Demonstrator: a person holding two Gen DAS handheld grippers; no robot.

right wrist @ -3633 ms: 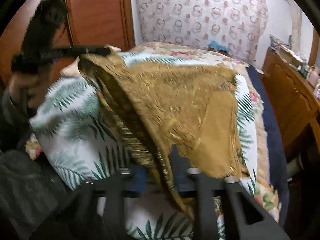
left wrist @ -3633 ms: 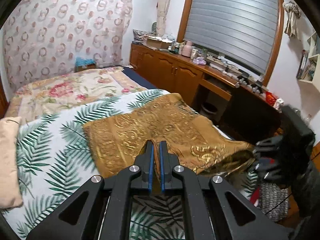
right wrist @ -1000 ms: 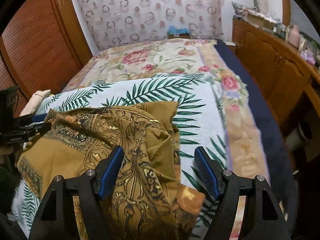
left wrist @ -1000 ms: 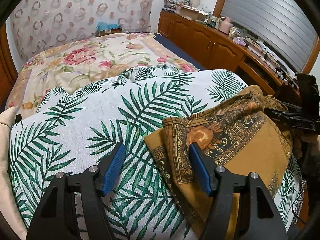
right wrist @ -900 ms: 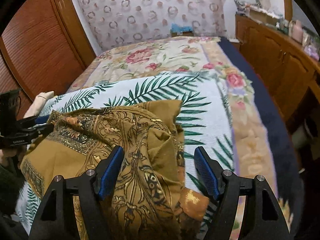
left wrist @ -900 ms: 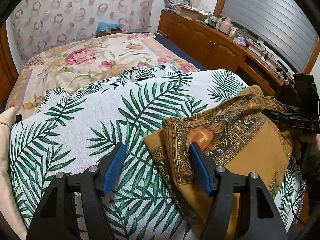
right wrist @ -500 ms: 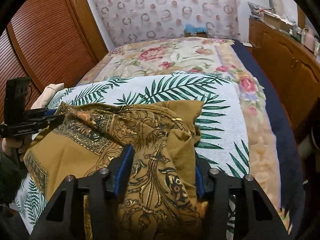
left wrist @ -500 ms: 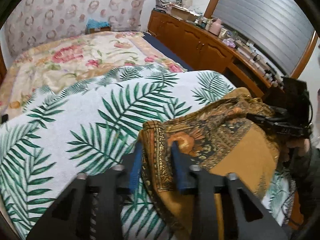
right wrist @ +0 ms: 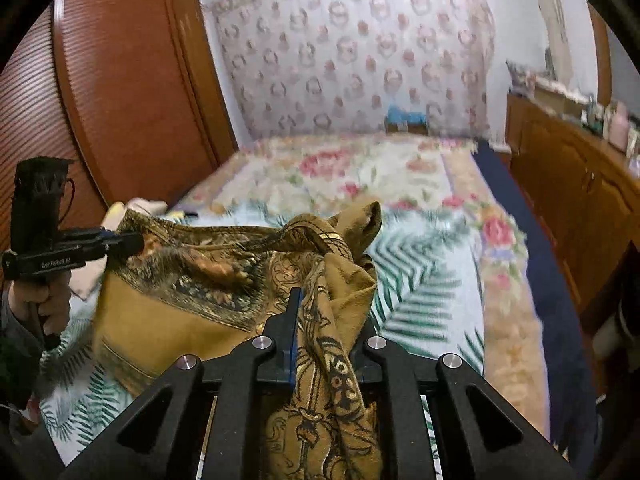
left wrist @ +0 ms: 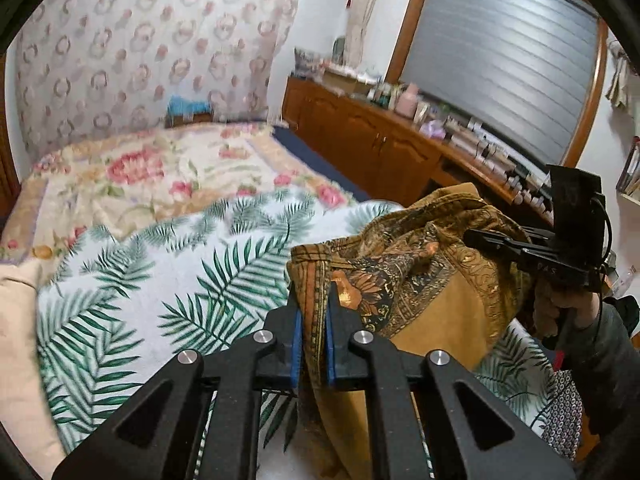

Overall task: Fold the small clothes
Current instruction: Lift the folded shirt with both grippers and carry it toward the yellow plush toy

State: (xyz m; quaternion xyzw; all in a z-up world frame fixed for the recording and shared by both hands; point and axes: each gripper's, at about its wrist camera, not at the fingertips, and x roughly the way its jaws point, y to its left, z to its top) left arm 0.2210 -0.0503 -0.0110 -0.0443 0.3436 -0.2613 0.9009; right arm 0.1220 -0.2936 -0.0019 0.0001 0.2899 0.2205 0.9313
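Note:
A mustard-brown patterned cloth (left wrist: 440, 300) (right wrist: 180, 312) hangs bunched between my two grippers, above the palm-leaf bedspread (left wrist: 180, 272) (right wrist: 424, 280). My left gripper (left wrist: 313, 294) has the cloth's bordered edge between its blue pads, and its jaws are closing tight on it. My right gripper (right wrist: 326, 308) is closing on a thick bunched fold, which hides the right pad. Each wrist view also shows the other gripper, held in a hand: the right gripper (left wrist: 484, 240) at the cloth's far end, the left gripper (right wrist: 128, 242) at the cloth's left corner.
A floral blanket (left wrist: 132, 172) covers the far half of the bed. A cluttered wooden sideboard (left wrist: 384, 152) runs along the bed's right side. A wooden wardrobe (right wrist: 120, 80) stands on the left. A beige pillow (left wrist: 16, 320) lies at the bed's left edge, and a patterned bag (left wrist: 564, 420) by the near right.
Both grippers stood open over the cloth on the bed. They have since shut on it and risen, so the cloth now hangs between them.

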